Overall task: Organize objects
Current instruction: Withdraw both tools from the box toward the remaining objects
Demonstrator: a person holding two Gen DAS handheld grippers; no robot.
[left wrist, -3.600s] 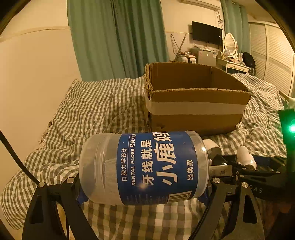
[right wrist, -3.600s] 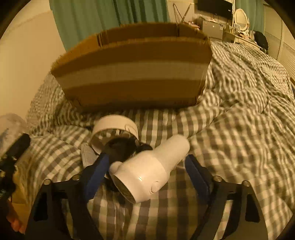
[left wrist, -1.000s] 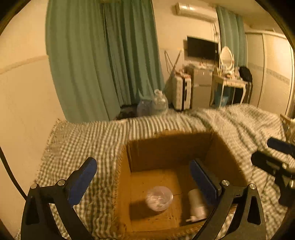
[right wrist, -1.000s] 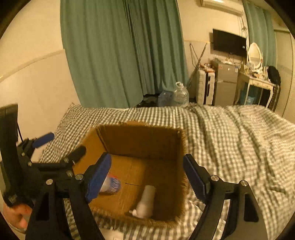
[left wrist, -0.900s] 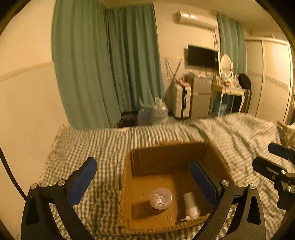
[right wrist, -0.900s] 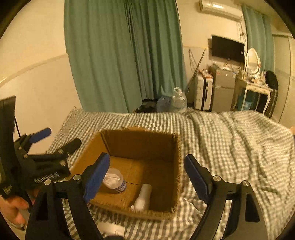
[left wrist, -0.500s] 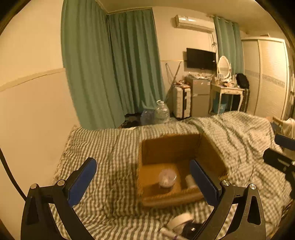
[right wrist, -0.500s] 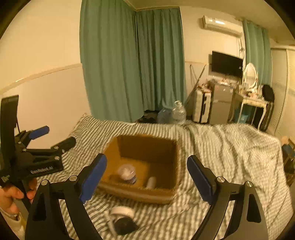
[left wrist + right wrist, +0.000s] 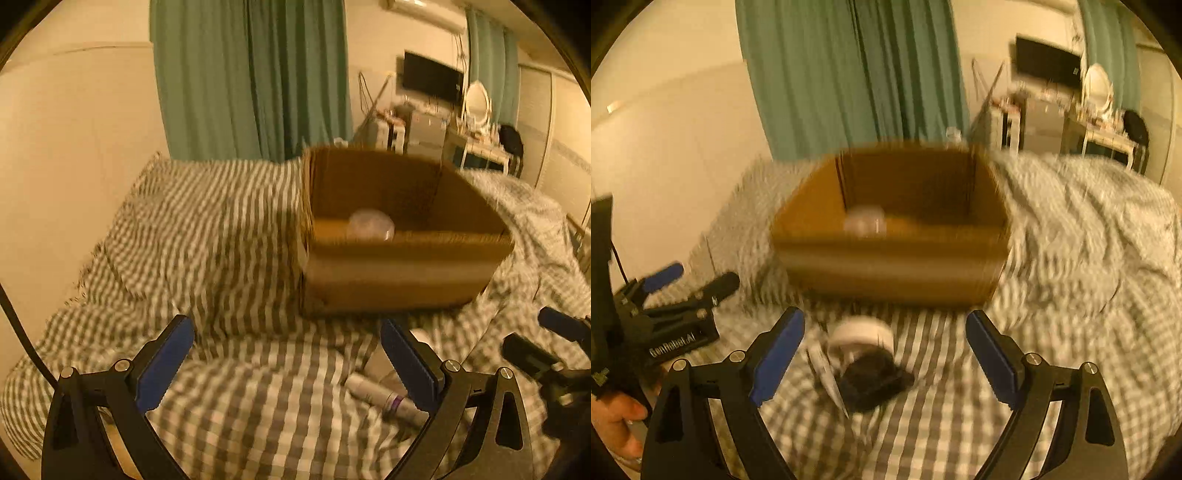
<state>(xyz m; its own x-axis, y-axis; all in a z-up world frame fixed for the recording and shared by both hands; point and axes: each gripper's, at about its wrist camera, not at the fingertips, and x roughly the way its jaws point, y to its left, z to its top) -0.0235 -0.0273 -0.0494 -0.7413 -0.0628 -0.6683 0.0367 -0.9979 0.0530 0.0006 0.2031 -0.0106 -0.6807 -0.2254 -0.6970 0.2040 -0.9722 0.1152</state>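
An open cardboard box (image 9: 399, 273) stands on the checked bedspread, also in the right wrist view (image 9: 890, 266). A clear jar (image 9: 371, 224) shows inside it, blurred in the right wrist view (image 9: 864, 221). My left gripper (image 9: 288, 363) is open and empty, low over the bedspread in front of the box. A white tube with a purple band (image 9: 384, 397) lies near its right finger. My right gripper (image 9: 886, 356) is open and empty above a white round object (image 9: 860, 334), a black object (image 9: 873, 382) and a thin white item (image 9: 827, 376).
The checked bedspread (image 9: 207, 240) covers the bed, rumpled at right (image 9: 1089, 240). A wall runs along the left. Green curtains (image 9: 251, 77), a TV and a dresser stand behind the bed. The left gripper also shows at the left of the right wrist view (image 9: 683, 284).
Both grippers have dropped from high above the bed to just in front of the box. The box now looks larger and nearer. Both views are motion-blurred.
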